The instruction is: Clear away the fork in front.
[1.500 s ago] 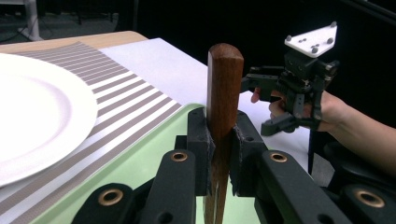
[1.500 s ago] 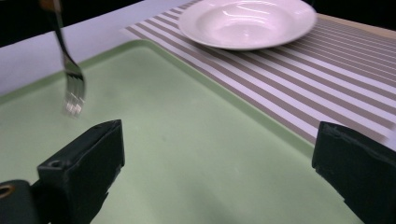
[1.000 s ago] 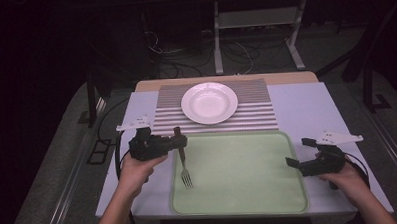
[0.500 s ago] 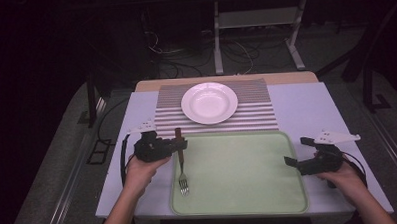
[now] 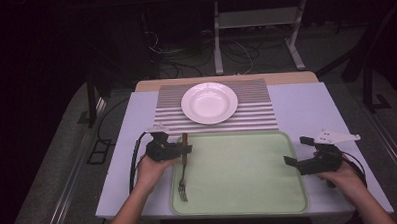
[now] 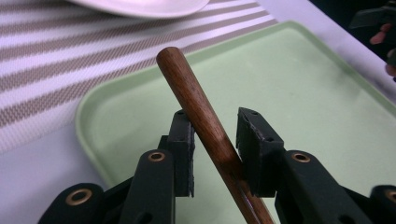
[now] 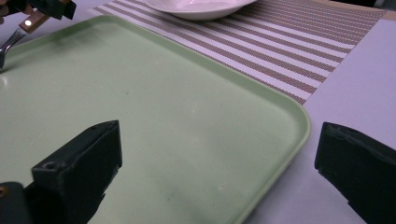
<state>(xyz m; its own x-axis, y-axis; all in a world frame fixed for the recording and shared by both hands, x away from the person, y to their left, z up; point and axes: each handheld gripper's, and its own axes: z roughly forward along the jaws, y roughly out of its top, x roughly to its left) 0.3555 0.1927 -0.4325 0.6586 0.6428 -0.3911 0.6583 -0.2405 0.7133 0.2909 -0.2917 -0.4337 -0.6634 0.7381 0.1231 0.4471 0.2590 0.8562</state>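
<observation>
A fork (image 5: 182, 178) with a brown wooden handle (image 6: 196, 100) lies tines-down on the left part of the green tray (image 5: 248, 165), its handle slanting up. My left gripper (image 5: 184, 150) is at the tray's left rim with the handle between its jaws. The jaws have just been opening, and a gap shows beside the right pad (image 6: 254, 135), so the left gripper (image 6: 215, 122) is open around the handle. My right gripper (image 5: 291, 162) stands wide open at the tray's right rim with nothing between its fingers (image 7: 79, 163).
A white plate (image 5: 209, 102) sits on a striped placemat (image 5: 256, 115) behind the tray. The white table (image 5: 301, 108) has bare room on both sides of the mat. From the right gripper view the fork (image 7: 13, 41) shows far off at the tray's other side.
The left hand has come down and toward the person with the fork. The fork's tines now rest on the tray, and the left jaws have spread apart.
</observation>
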